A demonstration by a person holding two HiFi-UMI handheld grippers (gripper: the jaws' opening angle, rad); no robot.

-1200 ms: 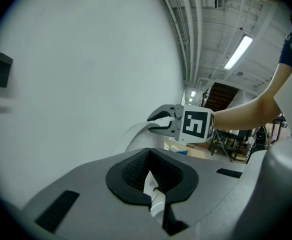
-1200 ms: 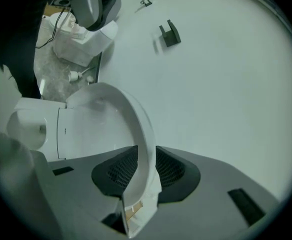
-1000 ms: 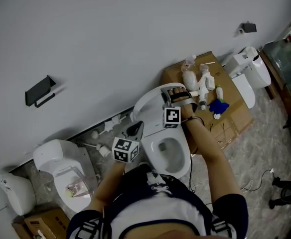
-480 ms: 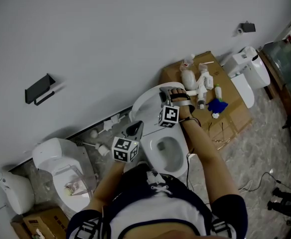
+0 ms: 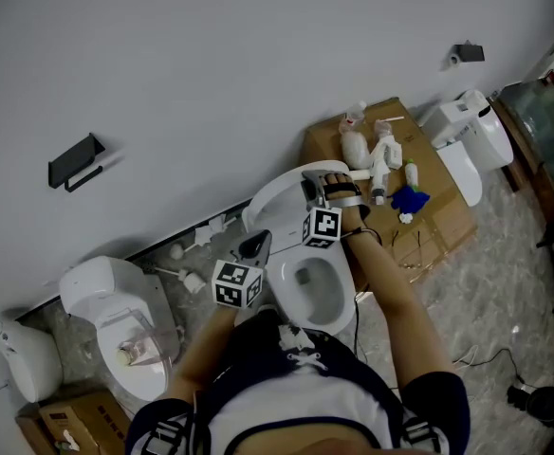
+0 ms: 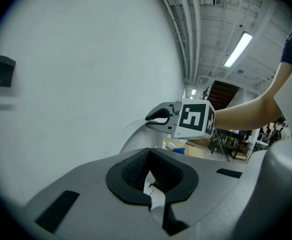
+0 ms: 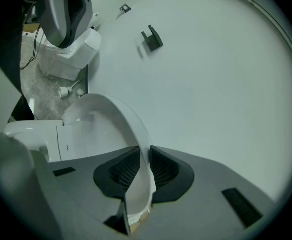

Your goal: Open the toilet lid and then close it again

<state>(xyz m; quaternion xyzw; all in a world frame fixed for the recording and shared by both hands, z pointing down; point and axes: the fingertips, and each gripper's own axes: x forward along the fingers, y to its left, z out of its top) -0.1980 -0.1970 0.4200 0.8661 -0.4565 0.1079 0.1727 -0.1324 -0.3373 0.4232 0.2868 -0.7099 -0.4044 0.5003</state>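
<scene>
The white toilet lid [image 5: 275, 197] stands raised against the wall, above the open bowl and seat [image 5: 320, 290]. My right gripper [image 5: 313, 186] is shut on the lid's upper rim. In the right gripper view the thin white lid [image 7: 111, 129] runs between the dark pads [image 7: 163, 169], which have just been closing on it. My left gripper [image 5: 256, 245] hovers to the left of the bowl, shut and holding nothing. The left gripper view shows its pads [image 6: 136, 169] together, with the right gripper [image 6: 158, 116] and the lid [image 6: 136, 134] beyond.
A second toilet [image 5: 116, 311] stands to the left and a third [image 5: 471, 140] to the far right. A cardboard box [image 5: 443, 216] beside the lid carries bottles and a blue cloth [image 5: 412, 200]. A black holder [image 5: 76, 162] hangs on the wall close behind.
The right gripper's jaws have closed on the lid rim, and its marker cube has rolled and shifted slightly left. The left gripper has barely moved in view.
</scene>
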